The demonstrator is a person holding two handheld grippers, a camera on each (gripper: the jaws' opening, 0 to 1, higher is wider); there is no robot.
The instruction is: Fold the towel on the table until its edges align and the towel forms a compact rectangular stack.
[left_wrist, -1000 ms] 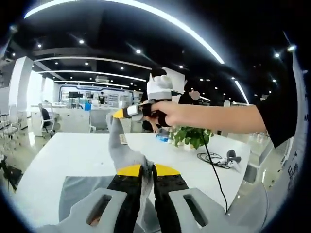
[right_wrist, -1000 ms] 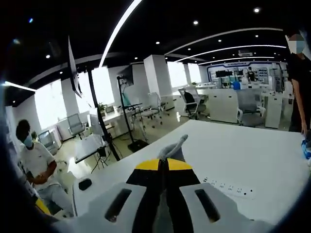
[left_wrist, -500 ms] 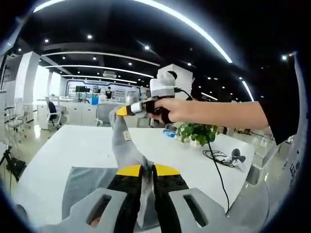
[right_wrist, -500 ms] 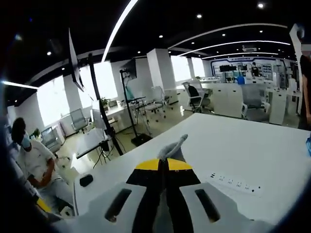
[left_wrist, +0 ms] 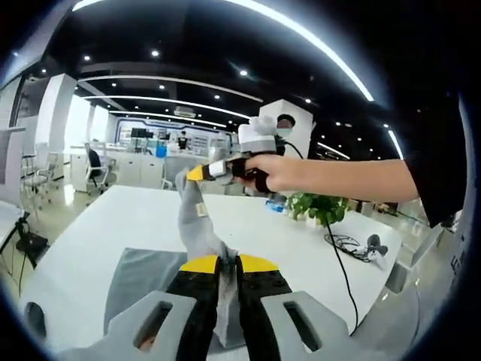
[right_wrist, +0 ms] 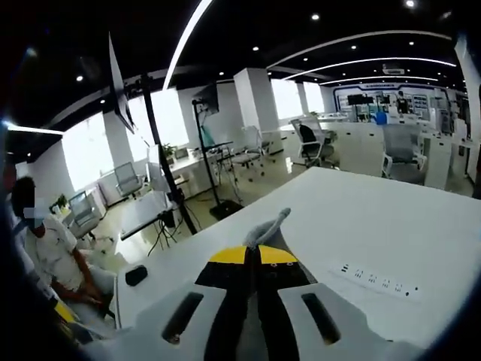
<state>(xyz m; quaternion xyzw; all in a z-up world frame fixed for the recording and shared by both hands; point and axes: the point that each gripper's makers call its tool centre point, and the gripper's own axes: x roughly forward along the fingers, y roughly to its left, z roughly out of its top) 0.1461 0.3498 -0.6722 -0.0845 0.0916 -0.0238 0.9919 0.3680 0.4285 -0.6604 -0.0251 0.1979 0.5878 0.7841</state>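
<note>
A grey towel (left_wrist: 143,280) lies partly on the white table (left_wrist: 128,218), with one edge lifted into a twisted strip (left_wrist: 197,226). My left gripper (left_wrist: 227,261) is shut on the near end of that strip. In the left gripper view, my right gripper (left_wrist: 192,174) is held in a person's hand and is shut on the strip's far corner, above the table. In the right gripper view, my right gripper (right_wrist: 252,253) is shut on a grey towel corner (right_wrist: 267,225) that sticks out past its yellow tips.
A potted green plant (left_wrist: 319,207), a black cable (left_wrist: 347,242) and a small bottle (left_wrist: 275,205) sit at the table's far right. A white power strip (right_wrist: 377,279) lies on the table. A seated person (right_wrist: 60,263), tripod stands (right_wrist: 161,188) and office chairs stand beyond the table edge.
Both views have shifted slightly with the hands. The lifted towel strip stays stretched between the two shut grippers, and more of the flat towel shows at lower left.
</note>
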